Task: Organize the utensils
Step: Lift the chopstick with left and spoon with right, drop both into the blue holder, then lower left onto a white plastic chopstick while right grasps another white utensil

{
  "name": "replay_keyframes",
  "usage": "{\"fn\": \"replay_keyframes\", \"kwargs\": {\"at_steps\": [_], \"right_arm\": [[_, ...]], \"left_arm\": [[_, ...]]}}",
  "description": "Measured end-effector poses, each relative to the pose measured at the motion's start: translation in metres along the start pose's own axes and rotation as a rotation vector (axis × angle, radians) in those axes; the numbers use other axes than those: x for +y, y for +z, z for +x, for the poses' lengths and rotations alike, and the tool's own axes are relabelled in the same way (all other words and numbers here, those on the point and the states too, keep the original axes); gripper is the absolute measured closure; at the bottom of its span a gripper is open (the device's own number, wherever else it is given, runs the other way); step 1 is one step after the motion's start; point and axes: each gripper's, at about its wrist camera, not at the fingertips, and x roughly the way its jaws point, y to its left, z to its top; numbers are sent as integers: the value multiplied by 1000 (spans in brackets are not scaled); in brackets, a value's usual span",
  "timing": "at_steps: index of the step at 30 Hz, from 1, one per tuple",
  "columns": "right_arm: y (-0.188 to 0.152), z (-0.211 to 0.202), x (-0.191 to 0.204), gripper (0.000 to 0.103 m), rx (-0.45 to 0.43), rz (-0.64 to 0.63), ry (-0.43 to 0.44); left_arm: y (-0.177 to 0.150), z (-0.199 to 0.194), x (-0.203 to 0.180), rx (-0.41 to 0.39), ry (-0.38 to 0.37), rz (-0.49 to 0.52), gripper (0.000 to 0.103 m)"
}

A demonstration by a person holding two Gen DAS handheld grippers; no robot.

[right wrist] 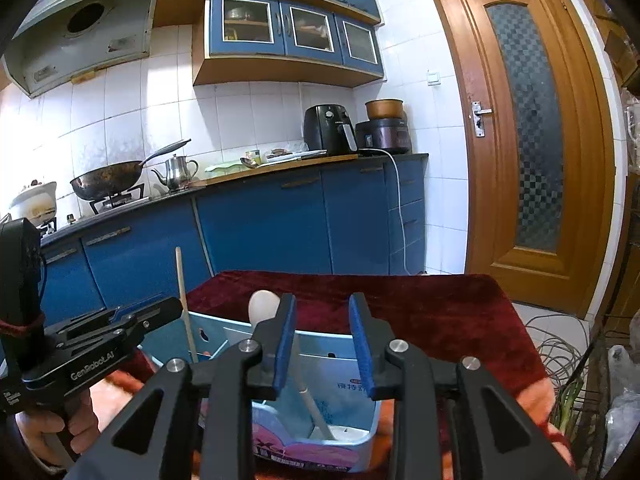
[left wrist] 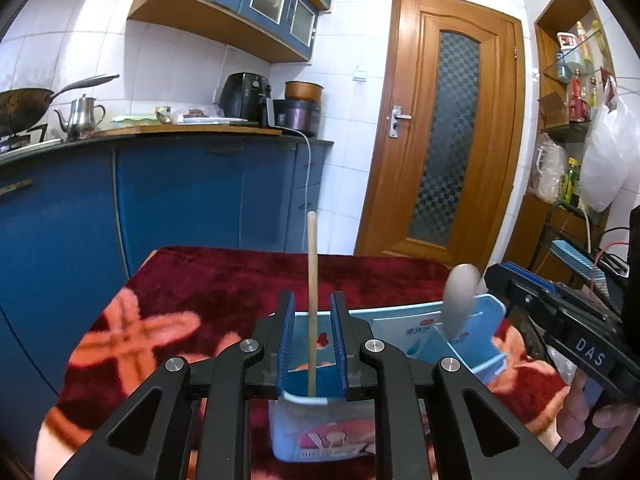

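Fingers (left wrist: 286, 340) flanking chopstick (left wrist: 311, 304) (clearance both sides)

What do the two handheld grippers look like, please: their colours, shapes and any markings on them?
Both are matte black, with angular link arms joined by round silver pins. The left gripper and the right gripper each carry two flat fingers with ribbed blue pads. Seen from the side, the right one bears white letters "DAS", and the left one reads "GenRobot.AI". A red cable runs near the right one.

A blue utensil holder (left wrist: 400, 322) sits on the red-clothed table (left wrist: 224, 280).
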Motion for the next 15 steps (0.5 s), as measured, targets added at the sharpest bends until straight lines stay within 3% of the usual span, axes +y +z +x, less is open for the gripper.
{"fn": "replay_keyframes", "kwargs": {"at_steps": [11, 15], "right_arm": [[3, -37, 6, 70, 92, 26, -7], [-2, -52, 12, 69, 130, 20, -12]], "left_arm": [[7, -43, -11, 51, -19, 84, 68], [5, -60, -17, 84, -10, 118, 68]]}}
